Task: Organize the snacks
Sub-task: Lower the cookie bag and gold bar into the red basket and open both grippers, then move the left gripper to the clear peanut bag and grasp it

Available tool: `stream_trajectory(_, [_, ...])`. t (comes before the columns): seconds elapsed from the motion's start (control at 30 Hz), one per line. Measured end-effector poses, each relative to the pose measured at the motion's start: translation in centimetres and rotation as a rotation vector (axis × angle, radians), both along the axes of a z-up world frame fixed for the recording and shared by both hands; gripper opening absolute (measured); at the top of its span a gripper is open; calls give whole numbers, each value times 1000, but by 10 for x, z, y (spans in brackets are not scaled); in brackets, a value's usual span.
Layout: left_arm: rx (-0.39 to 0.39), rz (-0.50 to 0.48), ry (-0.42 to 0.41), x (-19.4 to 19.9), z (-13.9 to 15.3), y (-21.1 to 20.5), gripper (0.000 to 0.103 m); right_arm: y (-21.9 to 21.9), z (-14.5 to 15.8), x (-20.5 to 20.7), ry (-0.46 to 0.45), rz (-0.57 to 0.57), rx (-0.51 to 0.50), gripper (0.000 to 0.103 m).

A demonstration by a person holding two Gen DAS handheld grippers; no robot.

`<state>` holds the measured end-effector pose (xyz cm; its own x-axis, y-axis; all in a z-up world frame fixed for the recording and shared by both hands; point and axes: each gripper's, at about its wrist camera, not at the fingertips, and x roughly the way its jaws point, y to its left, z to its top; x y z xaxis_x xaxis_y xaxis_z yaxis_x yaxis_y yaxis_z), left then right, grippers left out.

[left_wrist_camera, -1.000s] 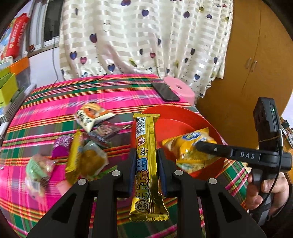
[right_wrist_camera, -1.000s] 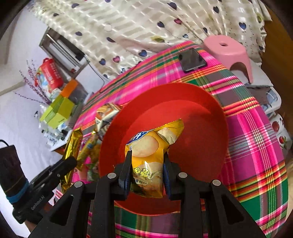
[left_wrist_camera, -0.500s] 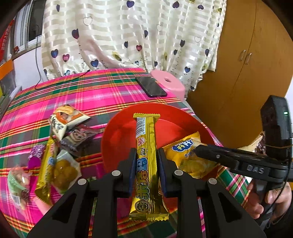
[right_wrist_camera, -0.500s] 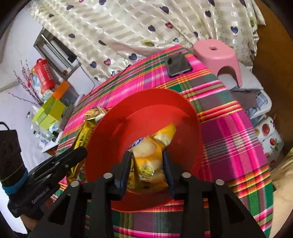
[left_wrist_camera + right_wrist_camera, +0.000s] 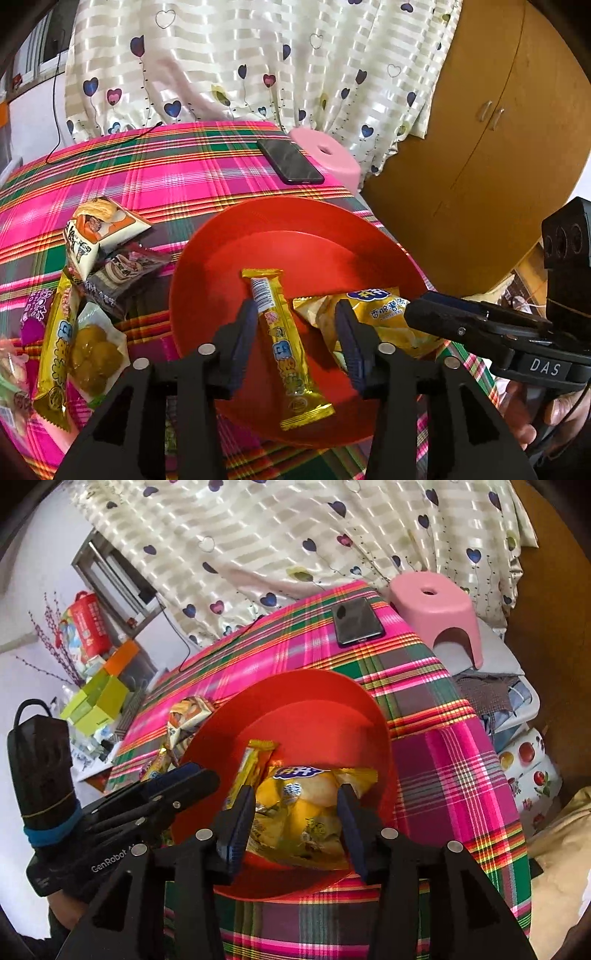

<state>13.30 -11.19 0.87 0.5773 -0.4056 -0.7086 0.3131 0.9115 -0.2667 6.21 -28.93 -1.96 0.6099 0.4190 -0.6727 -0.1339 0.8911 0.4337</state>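
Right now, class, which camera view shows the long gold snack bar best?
The left wrist view: the snack bar lies full length in the red bowl. In the right wrist view the chip bag hides its lower part.

The right claw (image 5: 424, 314) bears white letters "DAS" on its black body. The left claw (image 5: 199, 775) carries "GenRobot" in white. The yellow chip bag (image 5: 384, 317) shows "香脆薯片".
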Motion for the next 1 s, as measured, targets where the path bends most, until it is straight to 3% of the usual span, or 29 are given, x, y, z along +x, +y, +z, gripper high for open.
stream_trajectory(0.43, [29,54,-52,-37,20,25,45,28,19,-18,-63,45,-37,45])
stream_trajectory(0.6, [46,122,-95,-50,32,47,45,46,23,-26,-78,95,-50,45])
stream_trajectory(1.0, [45,226,-72,-80,21,81,45,90,25,-41,-110,184,-97,45])
